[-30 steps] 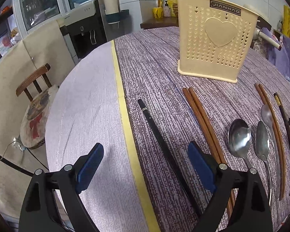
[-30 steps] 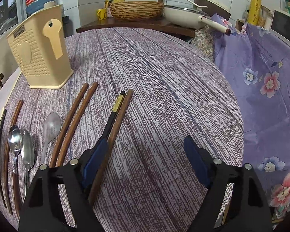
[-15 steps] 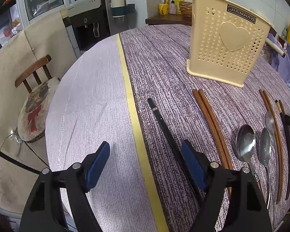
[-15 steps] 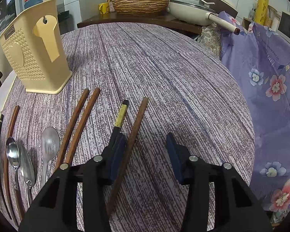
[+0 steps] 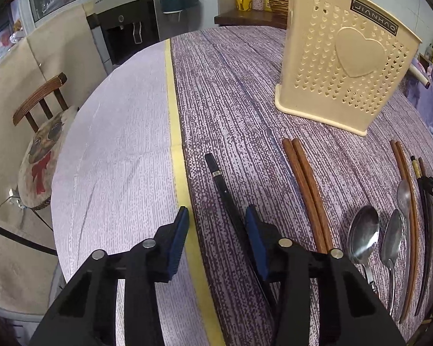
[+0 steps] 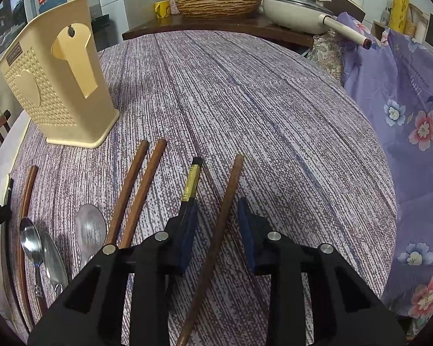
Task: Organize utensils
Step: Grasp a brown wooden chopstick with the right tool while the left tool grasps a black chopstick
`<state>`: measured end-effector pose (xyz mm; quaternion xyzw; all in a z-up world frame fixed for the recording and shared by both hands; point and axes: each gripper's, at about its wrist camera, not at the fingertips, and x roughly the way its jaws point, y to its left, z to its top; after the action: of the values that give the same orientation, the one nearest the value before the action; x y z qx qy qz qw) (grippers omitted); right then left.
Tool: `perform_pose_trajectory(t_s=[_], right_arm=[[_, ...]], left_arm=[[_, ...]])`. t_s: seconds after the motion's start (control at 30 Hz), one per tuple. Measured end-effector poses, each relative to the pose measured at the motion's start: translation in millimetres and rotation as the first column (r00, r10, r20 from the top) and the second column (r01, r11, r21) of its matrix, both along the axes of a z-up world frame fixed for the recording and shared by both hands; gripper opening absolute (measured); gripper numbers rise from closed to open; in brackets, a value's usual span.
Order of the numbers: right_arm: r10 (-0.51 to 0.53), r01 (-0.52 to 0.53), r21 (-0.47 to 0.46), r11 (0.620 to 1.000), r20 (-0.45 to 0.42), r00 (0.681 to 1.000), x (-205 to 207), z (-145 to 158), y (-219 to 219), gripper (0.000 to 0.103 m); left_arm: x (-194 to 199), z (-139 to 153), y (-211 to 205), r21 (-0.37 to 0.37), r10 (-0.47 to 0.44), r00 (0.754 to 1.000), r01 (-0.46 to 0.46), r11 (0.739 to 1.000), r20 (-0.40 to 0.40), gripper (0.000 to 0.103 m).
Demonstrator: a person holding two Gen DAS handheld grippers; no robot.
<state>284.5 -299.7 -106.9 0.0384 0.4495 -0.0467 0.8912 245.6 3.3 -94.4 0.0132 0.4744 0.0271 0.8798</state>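
Observation:
A cream perforated utensil holder [image 5: 343, 69] stands upright at the back of the table; it also shows in the right wrist view [image 6: 54, 92]. My left gripper [image 5: 216, 227] is open, its jaws partly closed, low over the table with a black chopstick [image 5: 225, 196] just inside its right finger. My right gripper [image 6: 218, 225] is open and narrowed around a brown chopstick [image 6: 225, 207] lying between its jaws; a black, gold-banded chopstick [image 6: 192, 181] runs under its left finger. Brown chopstick pairs [image 5: 306, 184] [image 6: 135, 190] and three metal spoons [image 5: 363, 230] [image 6: 89, 230] lie on the cloth.
A yellow tape line [image 5: 179, 150] divides the purple cloth from the pale cloth on the left. A wooden chair [image 5: 40, 132] stands past the left table edge. A wicker basket [image 6: 216, 0], a pan [image 6: 297, 14] and floral fabric [image 6: 412, 121] lie behind and right.
Both grippers have narrowed their jaws and dropped closer to the table. The right gripper now straddles the brown chopstick, which has swung away from the black gold-banded one.

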Motion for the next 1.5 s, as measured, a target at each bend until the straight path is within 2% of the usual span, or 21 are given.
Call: perform_pose_trajectory(t_s=[0.23,0.4,0.5,1.03,1.3,1.5], right_arm=[[-0.007,0.007,0.003,1.0,0.028,1.0,3.1,-1.1,1.5,0.024],[-0.003,0.003,0.002,1.0,0.041,0.999,6.5,-2.0,4.9,0.014],[0.005,-0.005,0.006,1.0,0.047,0.999,6.6,-2.2,5.5,0.01],[0.026,-0.028,0.023,0.999,0.058,0.998,6.8,-2.9,4.3,0.009],[0.028,-0.033,0.07,0.997,0.073,0.997,5.0,-1.7,1.1,0.009],[0.033,-0.046,0.113,0.992,0.115,0.993,-0.5,8.7,-1.6,0.009]], left_arm=[[4.0,-0.2,-3.5,-0.002,0.021,1.0,-0.021,1.0,0.02,0.035],[7.3,0.3,-11.2,0.011,0.005,1.0,-0.005,1.0,0.022,0.018],[8.2,0.3,-11.7,0.003,0.003,1.0,-0.003,1.0,0.025,0.013],[14.9,-0.6,-13.6,-0.033,0.004,0.999,-0.002,0.999,0.049,0.008],[17.0,2.3,-8.9,-0.069,-0.002,0.999,0.005,0.998,0.045,0.008],[13.0,15.5,-8.3,-0.083,-0.008,0.996,0.015,0.996,0.083,0.008]])
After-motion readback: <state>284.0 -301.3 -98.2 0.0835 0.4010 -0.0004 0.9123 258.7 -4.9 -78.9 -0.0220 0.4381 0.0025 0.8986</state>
